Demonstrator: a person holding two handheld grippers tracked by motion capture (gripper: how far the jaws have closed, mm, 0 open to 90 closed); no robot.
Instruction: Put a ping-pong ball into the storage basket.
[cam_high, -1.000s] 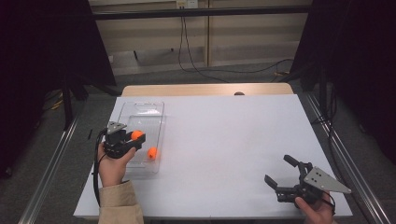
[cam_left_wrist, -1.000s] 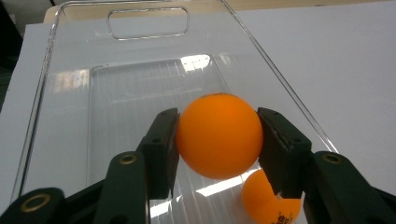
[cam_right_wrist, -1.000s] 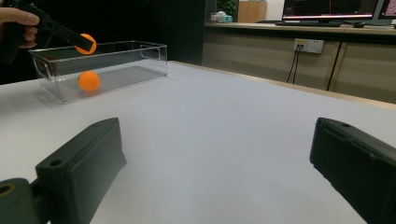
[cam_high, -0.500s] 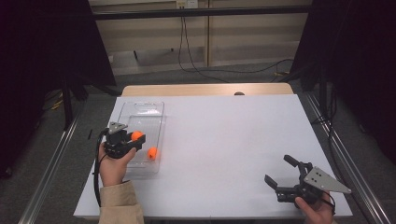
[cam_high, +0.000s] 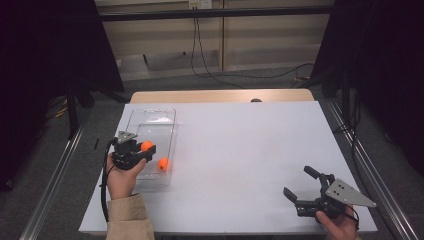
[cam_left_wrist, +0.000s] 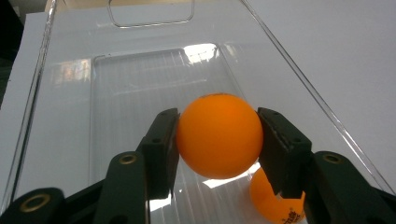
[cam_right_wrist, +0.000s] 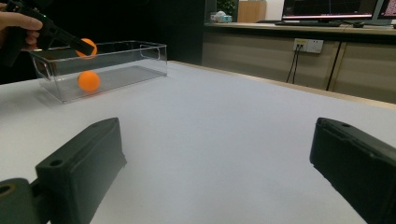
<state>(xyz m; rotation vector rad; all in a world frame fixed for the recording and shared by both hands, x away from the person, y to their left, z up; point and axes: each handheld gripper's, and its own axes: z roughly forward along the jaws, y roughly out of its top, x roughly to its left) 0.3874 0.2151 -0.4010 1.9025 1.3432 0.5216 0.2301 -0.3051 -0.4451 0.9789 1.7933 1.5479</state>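
My left gripper (cam_high: 145, 148) is shut on an orange ball (cam_left_wrist: 218, 135), held above a clear plastic box (cam_high: 155, 120) at the table's left. The two black pads press on the ball's sides. A second orange ball (cam_high: 163, 163) lies on the box's floor near its front end, also seen as the ball in the box (cam_left_wrist: 275, 203) just below the held one. My right gripper (cam_high: 298, 183) rests low at the table's front right, open, with nothing between its jaws. From the right gripper view, the box (cam_right_wrist: 112, 70) and both balls stand far off to the left.
The white table top (cam_high: 240, 145) spreads wide between the two grippers. Its front edge runs just under both hands. A wooden strip (cam_high: 220, 96) borders the far edge, and dark curtains and cables stand beyond.
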